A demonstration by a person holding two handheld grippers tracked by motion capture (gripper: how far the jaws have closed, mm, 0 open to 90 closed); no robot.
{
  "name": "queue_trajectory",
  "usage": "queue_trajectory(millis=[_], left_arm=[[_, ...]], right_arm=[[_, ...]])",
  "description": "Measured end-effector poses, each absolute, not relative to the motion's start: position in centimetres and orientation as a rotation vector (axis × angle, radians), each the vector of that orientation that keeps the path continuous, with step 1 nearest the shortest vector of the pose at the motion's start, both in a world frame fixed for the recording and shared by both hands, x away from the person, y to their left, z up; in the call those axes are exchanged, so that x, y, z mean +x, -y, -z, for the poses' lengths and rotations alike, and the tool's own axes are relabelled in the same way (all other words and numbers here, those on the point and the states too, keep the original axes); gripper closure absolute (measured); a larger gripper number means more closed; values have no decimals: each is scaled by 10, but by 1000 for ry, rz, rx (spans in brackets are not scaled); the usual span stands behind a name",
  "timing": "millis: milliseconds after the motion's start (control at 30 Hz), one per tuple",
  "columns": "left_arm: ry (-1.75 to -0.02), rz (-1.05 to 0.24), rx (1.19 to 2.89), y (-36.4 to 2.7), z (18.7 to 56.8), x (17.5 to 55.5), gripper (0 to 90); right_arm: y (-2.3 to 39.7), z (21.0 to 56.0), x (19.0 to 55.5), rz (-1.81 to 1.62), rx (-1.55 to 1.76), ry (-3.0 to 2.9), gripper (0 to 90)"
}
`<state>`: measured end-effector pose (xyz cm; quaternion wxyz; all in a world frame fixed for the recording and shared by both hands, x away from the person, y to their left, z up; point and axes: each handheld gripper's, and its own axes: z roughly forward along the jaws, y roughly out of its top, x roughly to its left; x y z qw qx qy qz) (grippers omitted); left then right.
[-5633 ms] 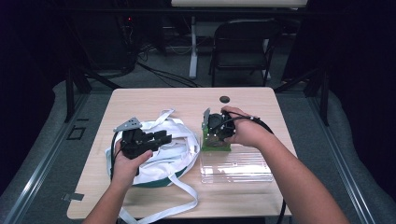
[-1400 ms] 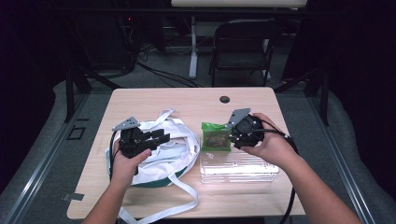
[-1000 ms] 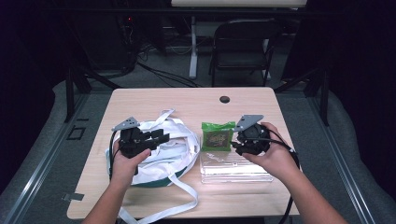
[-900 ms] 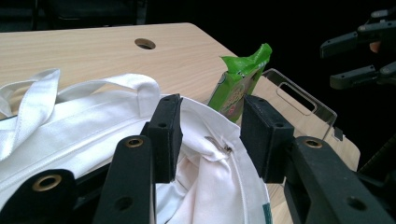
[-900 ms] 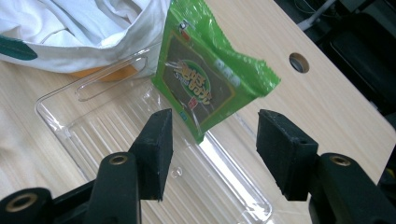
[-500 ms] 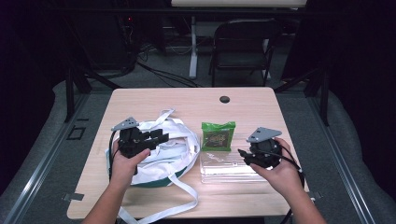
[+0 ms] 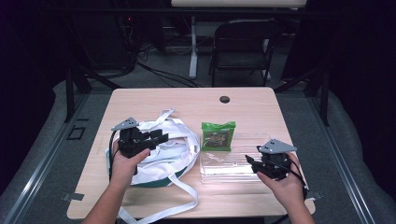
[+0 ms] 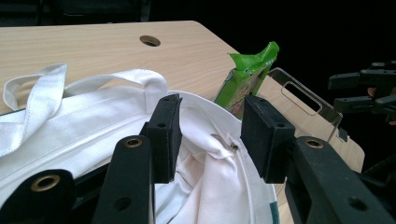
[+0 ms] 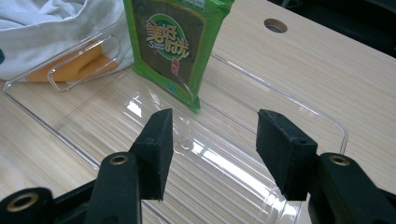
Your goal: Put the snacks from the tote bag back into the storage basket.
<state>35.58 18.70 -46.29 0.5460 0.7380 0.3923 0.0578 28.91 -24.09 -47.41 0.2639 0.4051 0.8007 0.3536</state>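
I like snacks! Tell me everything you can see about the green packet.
The green packet is a flat, shiny foil-like pouch with a dark panel and printed characters on its front. It looks sealed and leans tilted, its bottom edge in the clear plastic tray, near the white bag. Neither gripper touches it.
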Motion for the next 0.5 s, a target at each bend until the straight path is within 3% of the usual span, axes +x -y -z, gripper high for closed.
queue_trajectory(millis=[500], left_arm=[[-939, -136, 1751, -188, 464, 357, 557]], right_arm=[[251, 493, 286, -984, 1157, -2127, 450]])
